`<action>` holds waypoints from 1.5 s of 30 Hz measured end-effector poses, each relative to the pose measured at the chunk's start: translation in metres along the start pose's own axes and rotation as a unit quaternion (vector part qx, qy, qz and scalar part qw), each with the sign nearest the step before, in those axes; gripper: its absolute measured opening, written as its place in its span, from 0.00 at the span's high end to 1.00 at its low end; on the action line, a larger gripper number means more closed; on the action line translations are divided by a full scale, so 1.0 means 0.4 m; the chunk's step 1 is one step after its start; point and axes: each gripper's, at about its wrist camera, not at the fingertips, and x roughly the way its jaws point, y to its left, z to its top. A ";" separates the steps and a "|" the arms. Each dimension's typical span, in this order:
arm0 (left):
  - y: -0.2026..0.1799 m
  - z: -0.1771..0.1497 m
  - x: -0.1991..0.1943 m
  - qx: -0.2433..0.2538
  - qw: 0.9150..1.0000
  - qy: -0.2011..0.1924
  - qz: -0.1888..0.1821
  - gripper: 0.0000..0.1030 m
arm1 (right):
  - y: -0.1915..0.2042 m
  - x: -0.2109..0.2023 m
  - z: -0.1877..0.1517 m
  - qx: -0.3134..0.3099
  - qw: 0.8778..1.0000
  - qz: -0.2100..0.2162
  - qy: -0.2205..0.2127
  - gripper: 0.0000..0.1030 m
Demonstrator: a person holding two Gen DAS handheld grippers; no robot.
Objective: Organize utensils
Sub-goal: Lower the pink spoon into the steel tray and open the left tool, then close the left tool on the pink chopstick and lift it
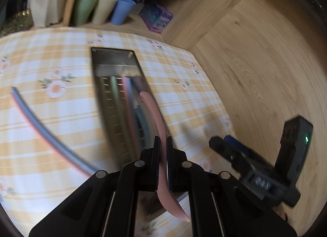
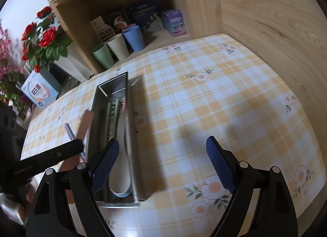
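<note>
Landmark: the steel utensil tray (image 1: 114,67), a long narrow metal box lying on the checked yellow tablecloth (image 1: 51,114) of my worktop.

Left tool (image 1: 163,145): pressed together, pinching a pink spoon (image 1: 155,112) by the middle of its handle. The handle runs forward from the pads over the tray's right-hand edge; the bowl end hangs back beneath the tool. Picture is motion-blurred.

Right tool (image 2: 162,161): spread wide, nothing between its blue pads (image 2: 219,163). It hangs over the near end of the tray, one pad above the tray's interior, the other above bare cloth to the tray's right. From the left wrist view, this tool shows to the right of the tray, apart from it.

Inside the tray: a pale spoon (image 2: 120,167) with its bowl at the near end, a blue rim showing under it, plus green and pink handles lying lengthwise.

Left of the tray, on the cloth: a grey-blue and pink pair of long handles (image 1: 40,126), lying side by side; type of utensil not discernible.

Beyond the far end of the tray, in the wooden shelf: green, cream and blue cups (image 2: 114,49) in a row.
</note>
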 end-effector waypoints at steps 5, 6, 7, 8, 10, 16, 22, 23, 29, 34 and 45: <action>0.007 0.006 0.081 -0.015 1.000 0.020 0.003 0.94 | -0.027 0.006 -0.003 0.011 1.000 0.003 0.000 0.19; 0.010 0.006 0.089 -0.016 1.000 0.021 0.004 0.94 | -0.032 0.009 -0.003 0.013 1.000 0.005 0.000 0.19; 0.011 0.010 0.099 -0.016 1.000 0.024 0.005 0.94 | -0.033 0.010 -0.004 0.014 1.000 0.005 0.001 0.19; 0.013 0.012 0.106 -0.017 1.000 0.025 0.005 0.94 | -0.035 0.011 -0.005 0.014 1.000 0.005 0.001 0.19; 0.017 0.017 0.113 -0.018 0.999 0.026 0.010 0.94 | -0.038 0.015 -0.006 0.016 1.000 0.006 0.002 0.19; 0.019 0.021 0.127 -0.008 0.999 0.037 0.008 0.88 | -0.035 0.020 -0.008 0.016 1.000 0.008 0.004 0.19; 0.005 0.024 0.096 0.016 0.999 0.035 0.004 0.73 | -0.018 0.018 -0.011 0.014 1.000 0.009 0.005 0.19; 0.004 0.025 0.085 0.021 0.999 0.034 0.003 0.72 | -0.013 0.016 -0.011 0.013 1.000 0.010 0.004 0.19; 0.054 0.044 -0.046 0.044 0.999 -0.004 0.024 0.64 | 0.032 0.009 -0.007 0.004 1.000 0.015 0.002 0.19; 0.227 0.058 -0.149 -0.014 0.992 -0.034 0.123 0.49 | 0.075 0.022 -0.005 -0.003 1.000 0.017 0.003 0.19; 0.331 0.042 -0.071 -0.044 0.965 0.012 0.260 0.51 | 0.098 0.042 -0.006 0.002 1.000 0.022 0.008 0.19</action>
